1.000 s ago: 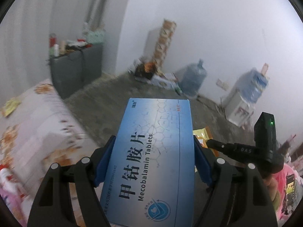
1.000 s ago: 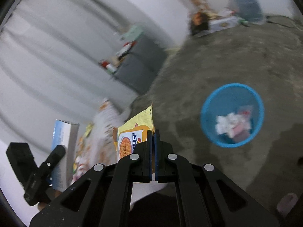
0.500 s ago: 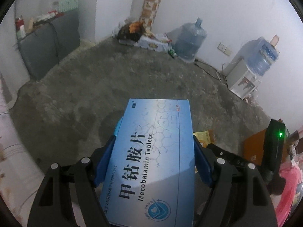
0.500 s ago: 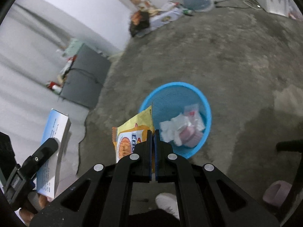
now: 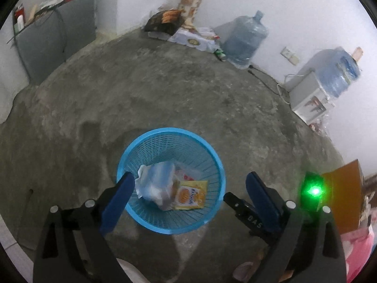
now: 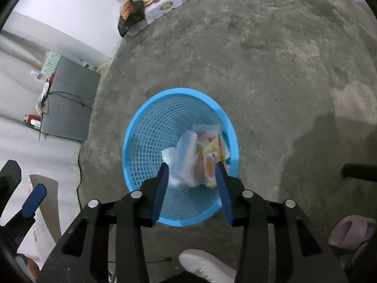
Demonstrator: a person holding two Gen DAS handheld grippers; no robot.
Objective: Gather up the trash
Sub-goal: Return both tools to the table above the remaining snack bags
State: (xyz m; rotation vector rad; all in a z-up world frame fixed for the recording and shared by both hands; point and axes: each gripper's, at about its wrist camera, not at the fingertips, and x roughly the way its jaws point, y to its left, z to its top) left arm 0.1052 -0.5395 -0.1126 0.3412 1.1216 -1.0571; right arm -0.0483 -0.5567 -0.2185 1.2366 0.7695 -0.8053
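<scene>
**Both grippers opening over the blue basket**

The left gripper (image 5: 189, 188) had its blue pads (image 5: 117, 198) spread wide and was opening further, with nothing pinched between them. The right gripper (image 6: 192, 179) showed a narrower gap, its jaws also opening, and its pads (image 6: 162, 186) touched no object; the trash seen between them lay lower down, inside the basket.

Directly beneath both tools stood the blue mesh basket (image 5: 212, 155), on the concrete floor (image 5: 165, 99). Inside it lay a pale blue-and-white box (image 5: 155, 184) tilted against crumpled white paper, and at about 3 o'clock from the box a yellow snack wrapper (image 5: 190, 195), flat in the left view. A clear plastic packet with red print (image 5: 188, 174) sat at 12 o'clock from the wrapper. The right view was blurred on these items, so their exact contact could not be told.

Farther out in the left view, a large water bottle (image 5: 245, 40) stood by the wall at 1 o'clock, a white dispenser (image 5: 311, 99) at 2 o'clock, and a grey cabinet (image 5: 59, 40) at 10 o'clock. A heap of bags and packets (image 5: 179, 28) lay at 12 o'clock. In the right view a white shoe (image 6: 205, 266) showed at 6 o'clock and a pink slipper (image 6: 351, 233) at 4 o'clock
</scene>
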